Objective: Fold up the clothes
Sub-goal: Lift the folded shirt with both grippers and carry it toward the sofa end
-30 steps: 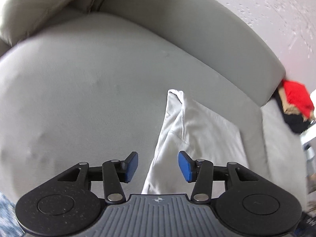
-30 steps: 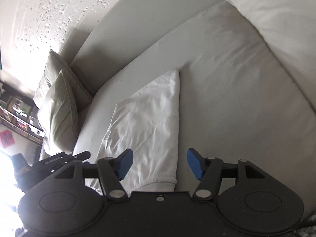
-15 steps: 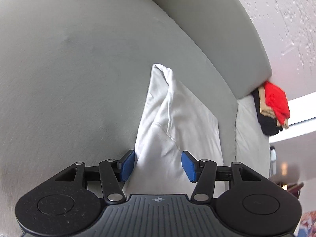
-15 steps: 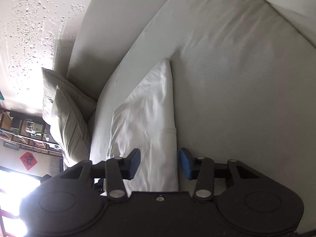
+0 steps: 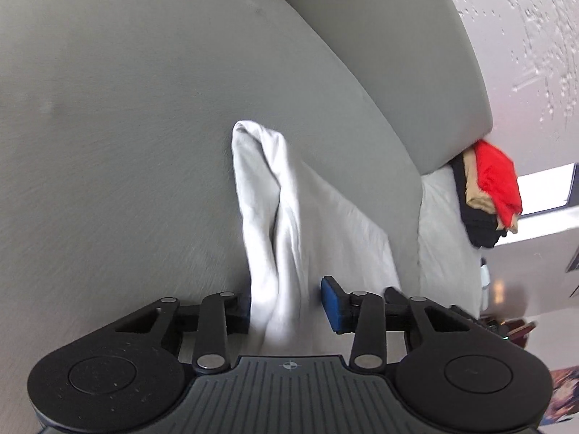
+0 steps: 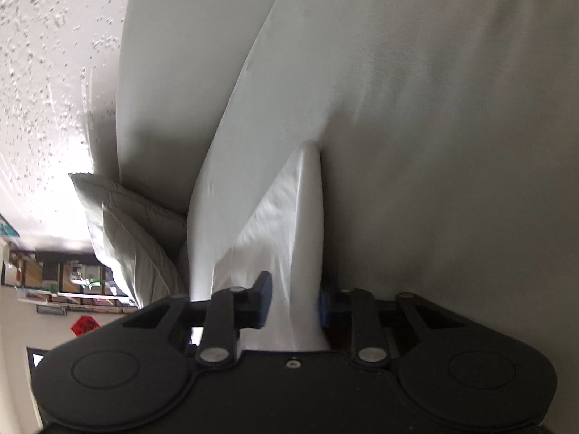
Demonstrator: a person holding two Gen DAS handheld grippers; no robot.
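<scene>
**White garment between both grippers on the sofa**

The white garment lies on the sofa seat. The left gripper is parted around its edge; the right gripper straddles its edge, grip unclear.

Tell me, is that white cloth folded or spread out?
Folded: the white cloth lies doubled in layers on the sofa, one rounded edge showing.
</scene>
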